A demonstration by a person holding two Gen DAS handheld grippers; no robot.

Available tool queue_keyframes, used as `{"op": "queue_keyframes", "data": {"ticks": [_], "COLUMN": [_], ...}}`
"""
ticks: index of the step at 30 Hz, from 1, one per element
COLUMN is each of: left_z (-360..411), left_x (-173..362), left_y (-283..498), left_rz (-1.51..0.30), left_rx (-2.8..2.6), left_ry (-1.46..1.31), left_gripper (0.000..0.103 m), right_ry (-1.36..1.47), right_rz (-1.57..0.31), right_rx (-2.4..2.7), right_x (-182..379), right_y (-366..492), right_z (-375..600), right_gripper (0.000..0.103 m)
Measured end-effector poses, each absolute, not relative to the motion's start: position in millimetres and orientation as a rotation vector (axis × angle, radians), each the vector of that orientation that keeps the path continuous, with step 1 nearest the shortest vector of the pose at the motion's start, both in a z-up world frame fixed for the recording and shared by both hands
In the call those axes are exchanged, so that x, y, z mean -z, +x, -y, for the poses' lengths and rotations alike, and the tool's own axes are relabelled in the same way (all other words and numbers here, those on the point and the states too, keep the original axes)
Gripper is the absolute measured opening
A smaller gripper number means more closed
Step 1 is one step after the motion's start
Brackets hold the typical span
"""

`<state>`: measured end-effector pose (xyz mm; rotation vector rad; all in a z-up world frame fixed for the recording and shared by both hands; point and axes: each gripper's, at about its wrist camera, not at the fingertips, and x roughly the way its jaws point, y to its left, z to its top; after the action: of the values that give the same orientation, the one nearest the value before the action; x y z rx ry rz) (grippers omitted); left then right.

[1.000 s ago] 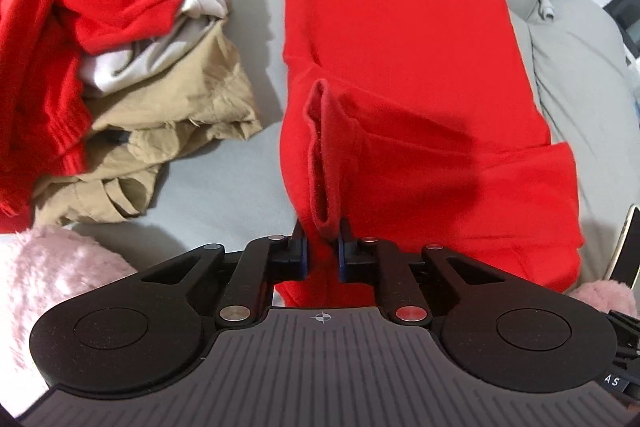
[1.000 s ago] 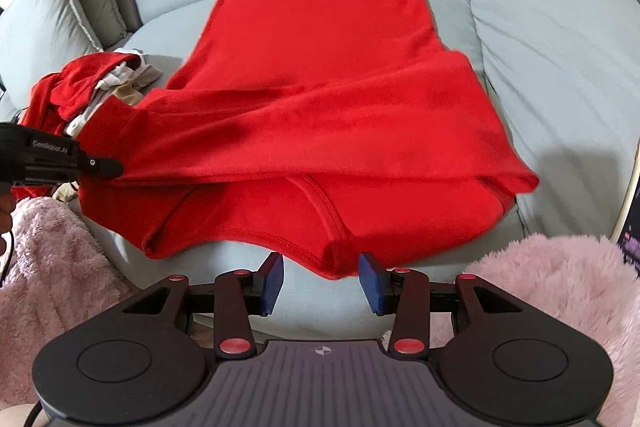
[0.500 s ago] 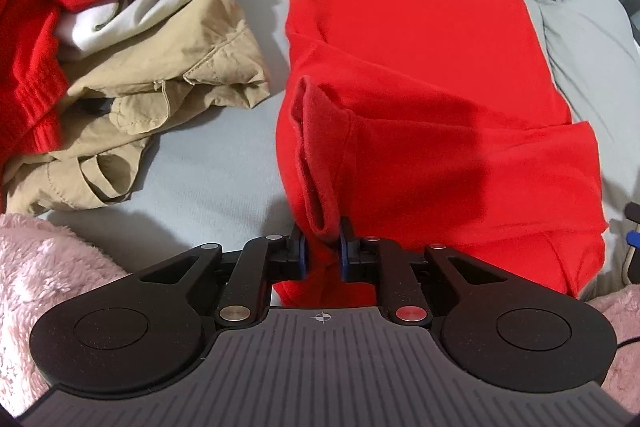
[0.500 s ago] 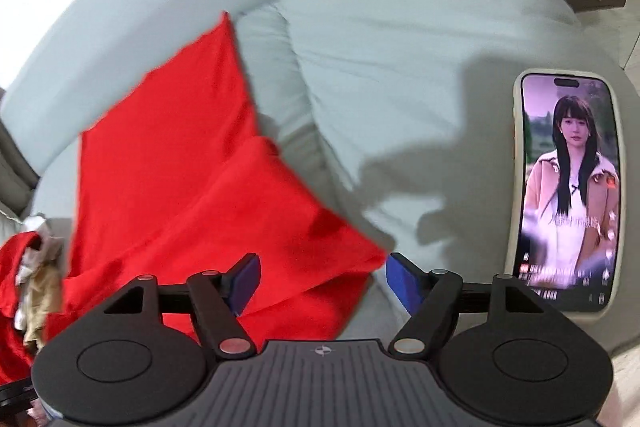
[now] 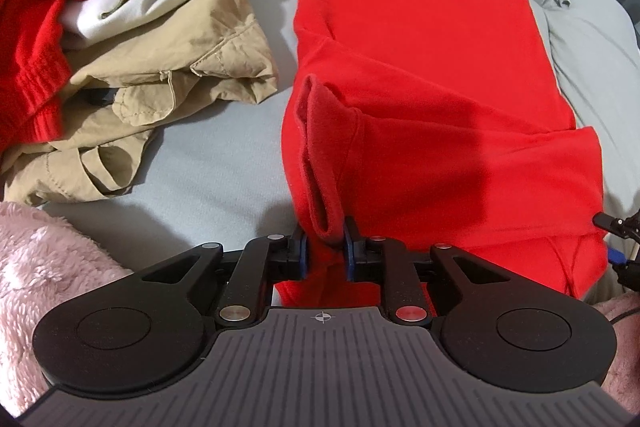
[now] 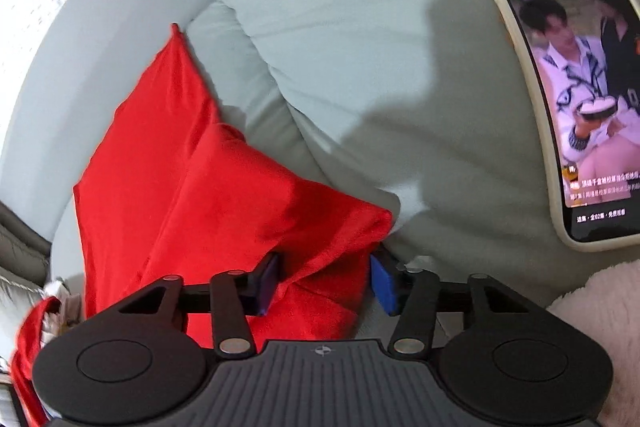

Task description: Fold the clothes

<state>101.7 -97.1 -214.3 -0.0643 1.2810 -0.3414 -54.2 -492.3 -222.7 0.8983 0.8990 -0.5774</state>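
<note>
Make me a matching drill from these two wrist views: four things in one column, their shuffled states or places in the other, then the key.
Things
1. left gripper
2. right gripper
3. phone
4. khaki trousers

States or places
A. lit screen, lying on the grey cushion
B. open, fingers either side of a red shirt corner
C. crumpled in the pile of clothes
D. clamped on a red shirt fold

Pairs: 1-D, 2-B, 3-A, 4-C

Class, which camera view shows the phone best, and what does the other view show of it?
The right wrist view: the phone lies on the grey sofa cushion with its lit screen playing a video. The left wrist view shows nothing of it, only clothes.
</note>
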Motion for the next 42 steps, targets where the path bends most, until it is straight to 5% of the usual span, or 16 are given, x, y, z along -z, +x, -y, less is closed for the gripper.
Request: {"op": "queue_keyframes", "data": {"ticks": [1, 4, 17, 24, 29, 32, 35, 39, 42], "left_z": [96.6, 97.0, 79.3, 61.3, 72.8, 75.3, 71.1, 80.0, 96.9], "left_x": [214.3, 213.6, 166.7, 188.8, 194.1, 168.6, 139.2, 124.3, 136.8], "left_y": [101.7, 101.7, 114.1, 106.0, 95.3, 79.5, 60.7, 49.9, 55.3], "left_rz": [-1.281, -1.281, -1.355, -1.414, -1.384, -1.291, -1.164, -1.047, -1.054], "left_rx": [0.341, 0.345, 0.369, 0.335, 0.265, 0.247, 0.233, 0.246, 0.327], "left_ry": [-0.067, -0.061, -0.126, -0.154, 0.003, 0.103, 0.133, 0.138, 0.131], "left_gripper": [0.021, 0.021, 0.013, 0.015, 0.042, 0.045, 0.048, 0.041, 0.014], "right_ry": [0.868, 0.811, 0.745, 0.715, 0.619, 0.595, 0.503, 0.417, 0.397], "right_rz": [-0.895, -0.878, -0.944, -0.977, -1.099, -1.085, -1.049, -0.990, -0.960], "right_rx": [0.578, 0.528, 0.494, 0.481, 0.466, 0.441, 0.431, 0.385, 0.308], "right_x": [221.2, 213.8, 143.6, 147.5, 167.3, 147.7, 119.5, 105.2, 116.4], "right_y": [-53.3, -49.7, -58.6, -65.4, -60.1, -65.7, -71.7, -64.2, -46.5], "right_z": [487.0, 474.6, 460.5, 452.9, 443.0, 437.5, 428.5, 417.0, 408.6], "right_gripper": [0.041, 0.008, 0.006, 0.007, 0.025, 0.050, 0.053, 0.052, 0.024]}}
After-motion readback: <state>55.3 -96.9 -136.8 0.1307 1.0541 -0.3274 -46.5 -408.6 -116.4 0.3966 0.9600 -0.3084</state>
